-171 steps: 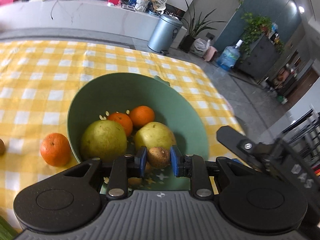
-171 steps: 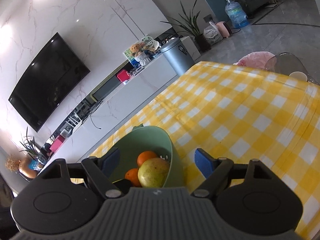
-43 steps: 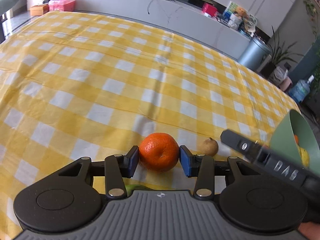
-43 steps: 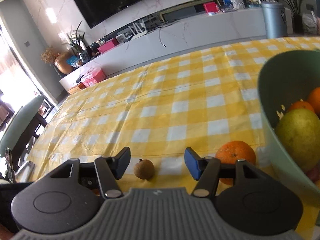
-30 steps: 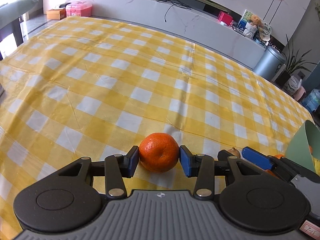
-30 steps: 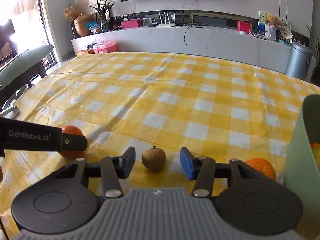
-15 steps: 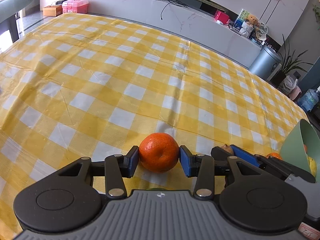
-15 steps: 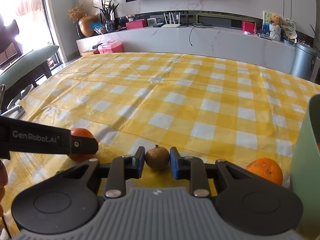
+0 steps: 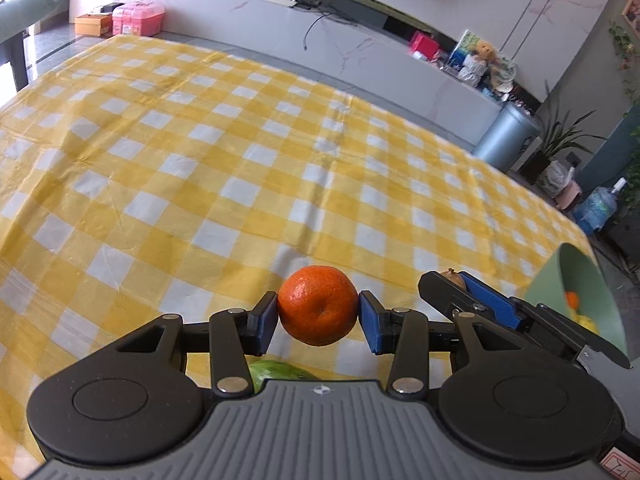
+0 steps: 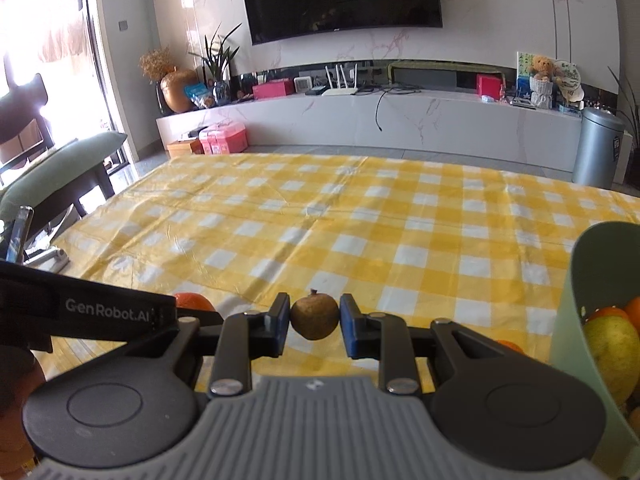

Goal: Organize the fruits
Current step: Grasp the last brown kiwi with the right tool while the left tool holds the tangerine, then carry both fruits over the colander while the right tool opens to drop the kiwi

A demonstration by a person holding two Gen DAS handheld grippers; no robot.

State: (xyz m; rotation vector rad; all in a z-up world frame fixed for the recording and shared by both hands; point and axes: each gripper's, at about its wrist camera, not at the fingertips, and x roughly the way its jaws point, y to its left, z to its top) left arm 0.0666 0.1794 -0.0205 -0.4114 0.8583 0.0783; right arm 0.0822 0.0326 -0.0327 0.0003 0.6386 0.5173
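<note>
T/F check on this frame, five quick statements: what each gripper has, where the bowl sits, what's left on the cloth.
1. The left gripper is shut on the orange. True.
2. The right gripper stands open with nothing between its pads. False: it is shut on the small brown fruit.
3. The green bowl already holds fruit. True.
4. The bowl sits to the left gripper's left. False: it is at the right edge of the left wrist view.
5. The tablecloth is blue striped. False: it is yellow and white checked.
</note>
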